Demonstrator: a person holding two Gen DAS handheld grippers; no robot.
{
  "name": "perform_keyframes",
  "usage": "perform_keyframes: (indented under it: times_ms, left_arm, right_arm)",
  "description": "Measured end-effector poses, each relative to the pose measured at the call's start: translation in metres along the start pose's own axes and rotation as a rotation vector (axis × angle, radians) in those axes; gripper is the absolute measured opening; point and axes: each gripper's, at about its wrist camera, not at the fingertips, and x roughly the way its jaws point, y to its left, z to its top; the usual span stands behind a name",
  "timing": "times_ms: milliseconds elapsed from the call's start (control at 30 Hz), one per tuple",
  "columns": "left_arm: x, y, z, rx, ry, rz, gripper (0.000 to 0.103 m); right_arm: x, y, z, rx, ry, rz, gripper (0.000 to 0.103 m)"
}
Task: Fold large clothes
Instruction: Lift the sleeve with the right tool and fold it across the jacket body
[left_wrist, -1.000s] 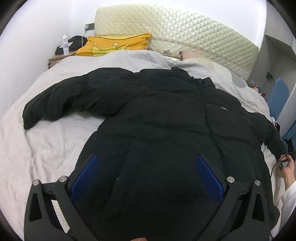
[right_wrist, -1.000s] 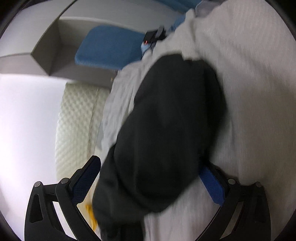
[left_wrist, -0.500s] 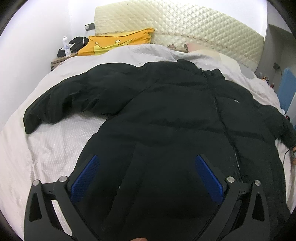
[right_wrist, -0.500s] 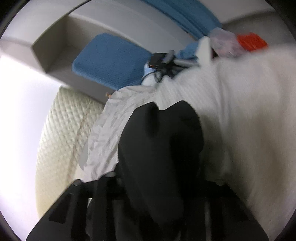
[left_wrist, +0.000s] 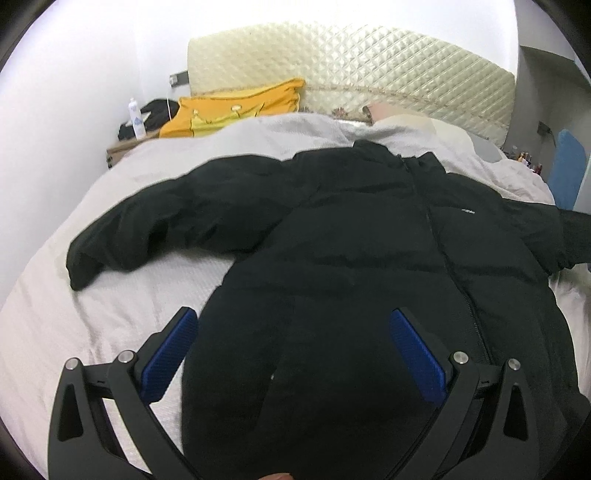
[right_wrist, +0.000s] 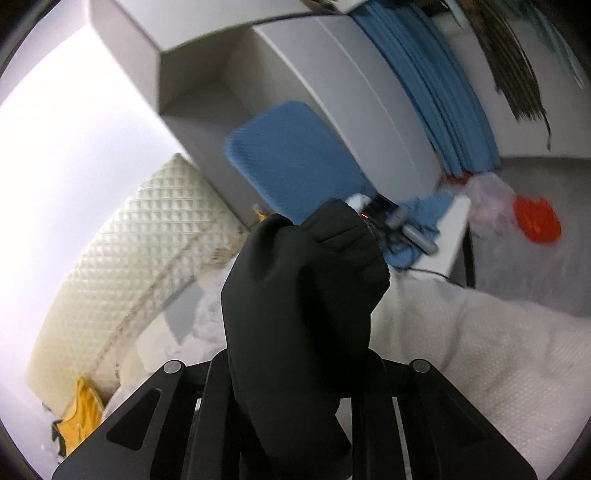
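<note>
A large black puffer jacket lies front up on the bed, zipper closed, collar toward the headboard. Its left sleeve stretches out over the pale sheet. My left gripper is open and hovers over the jacket's lower hem, its blue pads wide apart and holding nothing. My right gripper is shut on the jacket's right sleeve cuff and holds it lifted off the bed; the cuff stands up between the closed jaws.
The bed has a pale sheet and a quilted cream headboard. A yellow pillow lies at the head, a nightstand with a bottle to its left. A blue chair and grey shelving stand beside the bed.
My right gripper closed on the right sleeve cuff and lifted it up off the bed. My left gripper stayed open and drew back slightly over the hem.
</note>
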Motion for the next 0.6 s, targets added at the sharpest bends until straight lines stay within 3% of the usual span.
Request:
perform_keyframes:
  times_ms: [267,600]
  left_arm:
    - [-0.019,0.013,-0.001,0.003,-0.043,0.005,0.103]
    - [-0.035,0.021,-0.001,0.004,-0.076,-0.018,0.103]
  right_arm:
    - [-0.06,0.136,0.004,-0.236,-0.027,0.097,0.015]
    - [-0.132,0.287,-0.044,-0.471,-0.048,0.272,0.016]
